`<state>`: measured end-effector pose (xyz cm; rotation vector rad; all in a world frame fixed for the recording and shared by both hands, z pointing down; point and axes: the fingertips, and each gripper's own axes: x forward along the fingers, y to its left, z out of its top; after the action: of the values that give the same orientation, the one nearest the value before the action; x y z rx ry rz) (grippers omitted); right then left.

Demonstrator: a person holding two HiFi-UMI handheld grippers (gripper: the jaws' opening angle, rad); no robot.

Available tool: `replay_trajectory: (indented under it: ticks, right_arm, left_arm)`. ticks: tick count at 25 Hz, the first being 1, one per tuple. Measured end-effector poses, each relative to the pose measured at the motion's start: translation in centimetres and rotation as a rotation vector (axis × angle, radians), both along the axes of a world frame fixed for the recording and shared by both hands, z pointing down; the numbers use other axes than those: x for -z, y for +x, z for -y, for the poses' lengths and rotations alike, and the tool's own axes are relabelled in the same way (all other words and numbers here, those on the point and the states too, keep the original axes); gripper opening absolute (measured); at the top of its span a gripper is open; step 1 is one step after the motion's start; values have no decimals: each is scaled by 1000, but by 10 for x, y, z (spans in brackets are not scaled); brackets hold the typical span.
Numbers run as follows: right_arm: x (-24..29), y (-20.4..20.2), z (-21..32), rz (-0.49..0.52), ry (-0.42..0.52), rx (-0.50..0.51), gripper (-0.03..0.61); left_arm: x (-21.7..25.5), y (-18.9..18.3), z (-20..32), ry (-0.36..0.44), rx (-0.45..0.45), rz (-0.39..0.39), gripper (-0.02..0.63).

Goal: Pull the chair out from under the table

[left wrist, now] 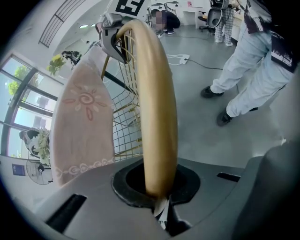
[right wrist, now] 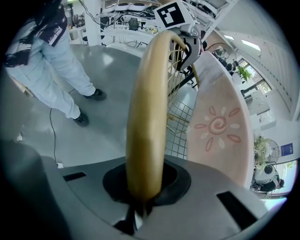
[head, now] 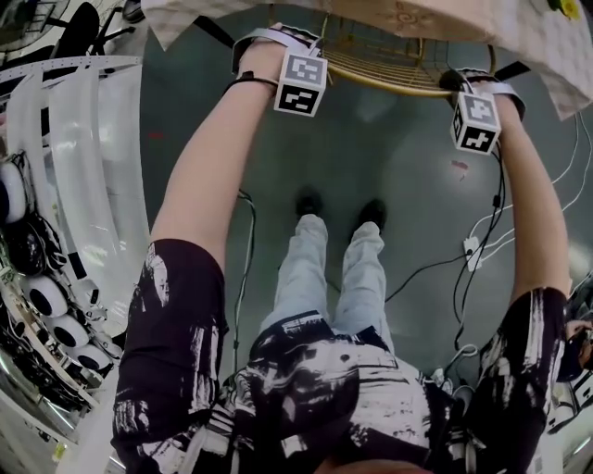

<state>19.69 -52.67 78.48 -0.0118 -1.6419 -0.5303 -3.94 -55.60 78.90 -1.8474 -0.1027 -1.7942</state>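
both your arms stretch toward the top of the head view, wrists tipped steeply down. the left gripper [left wrist: 161, 213] and right gripper [right wrist: 137, 211] each clamp tight on the chair's [head: 389, 72] gold top rail [left wrist: 157, 117], at top centre, partly under the table's cloth [head: 445, 17]. the head view shows only marker cubes [head: 301, 83] there; the gripper views show the jaws biting the rail, wire mesh [left wrist: 126, 126] and cloth alongside.
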Motion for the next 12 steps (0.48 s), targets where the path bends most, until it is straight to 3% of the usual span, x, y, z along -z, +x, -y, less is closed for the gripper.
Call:
replay_trajectory:
  ticks: [7,12]
  right_arm:
    - [-6,-12,-68,-3,-11,-4,17]
    - [0,2,-155,-4,-9,-19,17]
  left_arm:
    - [-4,-13,-65,-17,5,-4,14]
    - [4,2,-148,-26,0,-2,14]
